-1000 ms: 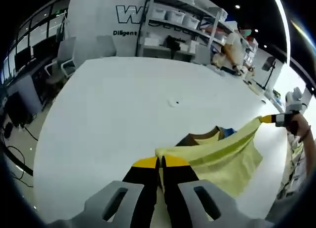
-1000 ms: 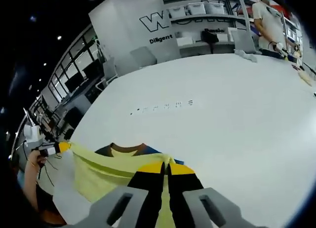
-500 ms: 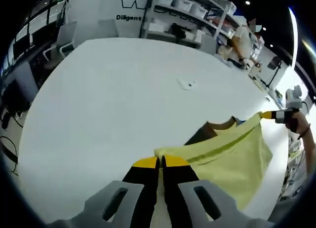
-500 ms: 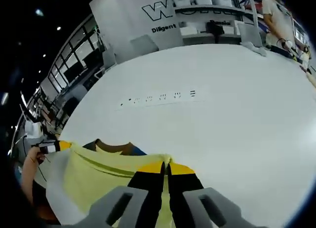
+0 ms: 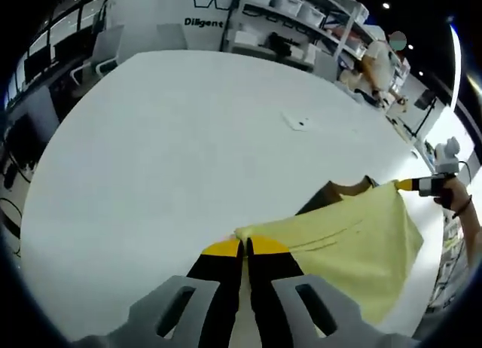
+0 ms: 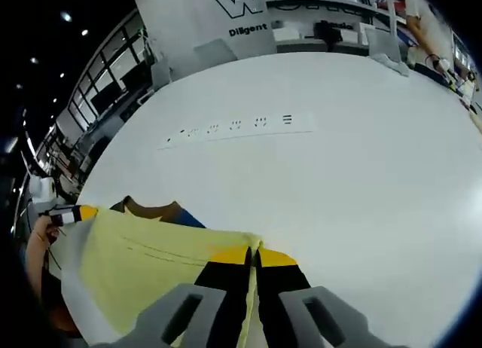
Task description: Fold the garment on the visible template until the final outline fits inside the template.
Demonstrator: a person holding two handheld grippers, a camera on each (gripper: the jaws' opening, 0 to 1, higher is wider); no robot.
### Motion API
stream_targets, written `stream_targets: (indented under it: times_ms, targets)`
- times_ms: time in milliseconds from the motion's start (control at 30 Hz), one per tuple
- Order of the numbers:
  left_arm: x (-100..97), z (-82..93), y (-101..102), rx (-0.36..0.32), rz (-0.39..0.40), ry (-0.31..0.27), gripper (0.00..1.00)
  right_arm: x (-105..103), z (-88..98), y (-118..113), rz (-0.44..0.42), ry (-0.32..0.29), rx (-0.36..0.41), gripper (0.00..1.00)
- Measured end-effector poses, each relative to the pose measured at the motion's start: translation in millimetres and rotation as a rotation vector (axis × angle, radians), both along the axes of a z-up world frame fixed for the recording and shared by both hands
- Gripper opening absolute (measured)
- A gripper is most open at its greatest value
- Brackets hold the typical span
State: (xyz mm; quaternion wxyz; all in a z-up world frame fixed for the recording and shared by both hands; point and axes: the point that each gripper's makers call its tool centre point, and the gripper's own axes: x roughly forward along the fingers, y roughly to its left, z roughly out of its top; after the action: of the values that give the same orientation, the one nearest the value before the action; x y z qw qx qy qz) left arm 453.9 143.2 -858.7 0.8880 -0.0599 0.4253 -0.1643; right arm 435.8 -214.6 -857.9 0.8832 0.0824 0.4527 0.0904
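Observation:
A pale yellow garment (image 5: 354, 239) with a brown collar (image 5: 339, 193) hangs stretched between both grippers above the white table (image 5: 173, 152). My left gripper (image 5: 245, 245) is shut on one corner of the cloth, and the other gripper (image 5: 410, 184) holds the far corner at the right. In the right gripper view, my right gripper (image 6: 252, 252) is shut on the yellow garment (image 6: 143, 261), whose brown collar (image 6: 151, 209) and a blue patch (image 6: 190, 220) show at its far edge. The other gripper (image 6: 79, 212) pinches the far left corner, held by a hand (image 6: 38, 239).
A row of small dark marks (image 6: 230, 126) runs across the white table (image 6: 339, 175). A small white piece (image 5: 295, 122) lies on the tabletop. Shelves with bins (image 5: 286, 28) and a person (image 5: 373, 65) stand beyond the far edge. Chairs (image 5: 105, 47) sit at the left.
Both views have tipped down toward the table. The garment now spreads flatter and wider between the grippers, with its far edge closer to the tabletop.

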Motion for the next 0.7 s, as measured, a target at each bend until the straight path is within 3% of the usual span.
stream_targets:
  times_ms: [100, 200, 233, 300, 367, 467, 600, 700]
  targets:
    - [0.2, 0.8, -1, 0.003, -0.008, -0.011, 0.02, -1, -4.3, 3, 0.011, 0.003, -0.001, 0.00]
    - [2.9, 9.7, -1, 0.010, -0.027, -0.062, 0.04, 3, 3.2, 0, -0.001, -0.045, -0.009, 0.00]
    - [9.1, 19.4, -4, -0.010, -0.034, -0.125, 0.07, 5, 7.1, 0, 0.005, -0.072, -0.010, 0.00]
    - [8.8, 26.4, -7, -0.010, -0.083, -0.162, 0.16, 2, 12.3, 0, 0.064, -0.099, -0.047, 0.05]
    - [8.0, 28.3, -5, 0.065, -0.171, -0.203, 0.25, 1, 14.9, -2, 0.102, -0.124, -0.095, 0.15]
    - [2.0, 27.1, -6, 0.140, -0.242, -0.239, 0.26, -1, 19.8, 3, 0.151, -0.171, -0.094, 0.20]
    - [-8.9, 16.3, -11, 0.204, -0.343, -0.236, 0.33, -11, 13.5, 6, 0.232, -0.152, -0.119, 0.25]
    - [-8.2, 10.9, -10, 0.333, -0.432, -0.284, 0.42, -13, 2.2, 11, 0.268, -0.149, -0.109, 0.31]
